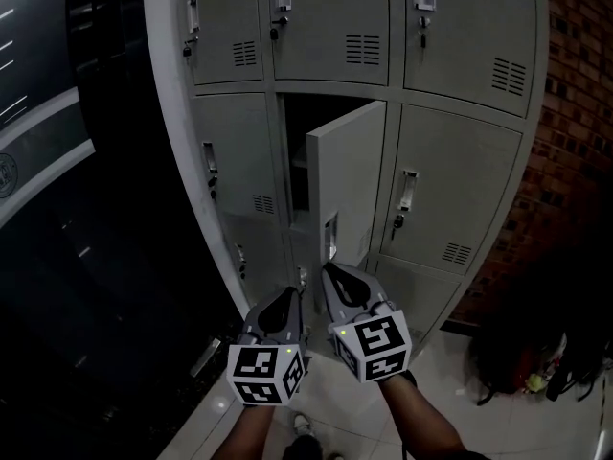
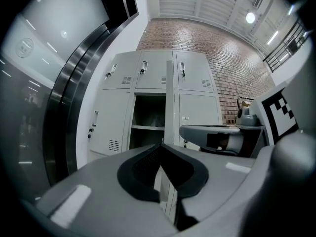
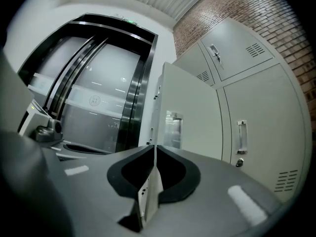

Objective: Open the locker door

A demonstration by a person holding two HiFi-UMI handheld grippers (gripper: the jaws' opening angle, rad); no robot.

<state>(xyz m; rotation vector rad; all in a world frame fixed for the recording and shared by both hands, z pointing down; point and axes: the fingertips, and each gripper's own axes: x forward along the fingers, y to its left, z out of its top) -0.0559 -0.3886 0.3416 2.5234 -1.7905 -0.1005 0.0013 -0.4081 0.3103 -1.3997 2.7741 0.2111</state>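
Observation:
The grey locker bank faces me, and its middle door stands swung out, showing a dark compartment with a shelf. My right gripper is shut on the lower free edge of that door; in the right gripper view the thin door runs straight between the jaws of the right gripper. My left gripper hangs just left of it, shut with nothing in it. In the left gripper view the left gripper points at the open compartment, with the door seen edge-on.
The neighbouring locker doors are closed, each with a handle and lock. A brick wall stands to the right, with dark bags on the floor below it. A dark glass wall curves along the left. A shoe shows below the grippers.

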